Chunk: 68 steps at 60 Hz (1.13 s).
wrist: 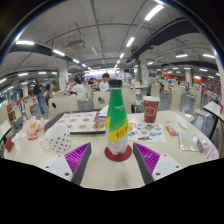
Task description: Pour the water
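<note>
- The bottle (117, 122) stands upright on the counter (110, 170), on a round red coaster (118, 154).
- It is a clear plastic bottle with a dark cap and a green and yellow label around its lower half.
- The gripper (112, 160) is open: its two fingers sit low on either side of the bottle's base, with a gap on each side, so the bottle stands between them, resting on its own.
- The purple pads (78, 160) on the inner faces of the fingers are both visible and touch nothing.
- A red paper cup (151, 109) stands upright beyond the bottle and to its right, apart from it.
- Left of the bottle, near the left finger, sits a white mug (58, 141) with dark dots.
- Behind the bottle to the left lies a flat box or book (87, 122); printed sheets (150, 131) lie to the bottle's right, near the cup.
- Far beyond the bottle, people (80, 89) sit at other tables in a large hall under strip lights (130, 43).
</note>
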Available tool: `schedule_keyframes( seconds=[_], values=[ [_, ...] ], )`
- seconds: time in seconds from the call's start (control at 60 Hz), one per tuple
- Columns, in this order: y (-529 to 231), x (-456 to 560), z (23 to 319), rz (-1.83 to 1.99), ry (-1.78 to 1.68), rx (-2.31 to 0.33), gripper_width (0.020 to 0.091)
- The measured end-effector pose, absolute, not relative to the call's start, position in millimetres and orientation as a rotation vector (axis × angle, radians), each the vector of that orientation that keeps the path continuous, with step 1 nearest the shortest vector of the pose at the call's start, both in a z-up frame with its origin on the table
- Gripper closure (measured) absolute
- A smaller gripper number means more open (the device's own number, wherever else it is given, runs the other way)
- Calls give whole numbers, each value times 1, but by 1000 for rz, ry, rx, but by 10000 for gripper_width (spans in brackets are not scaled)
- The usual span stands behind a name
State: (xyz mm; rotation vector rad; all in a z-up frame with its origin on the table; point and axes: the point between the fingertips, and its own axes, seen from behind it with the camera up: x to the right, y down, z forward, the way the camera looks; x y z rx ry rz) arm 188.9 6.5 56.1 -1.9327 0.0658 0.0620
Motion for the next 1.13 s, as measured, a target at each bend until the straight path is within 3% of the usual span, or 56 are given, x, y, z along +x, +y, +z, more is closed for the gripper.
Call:
schedule_keyframes(
  seconds=[0.233, 0.65, 0.883, 1.133],
  values=[
    [-70, 171, 70, -2, 103, -1821, 250],
    [-214, 91, 79, -63, -6, -1887, 253],
    [-239, 103, 72, -105, -1, -1897, 251],
    [-211, 150, 79, -149, -14, -1868, 259]
  ],
)
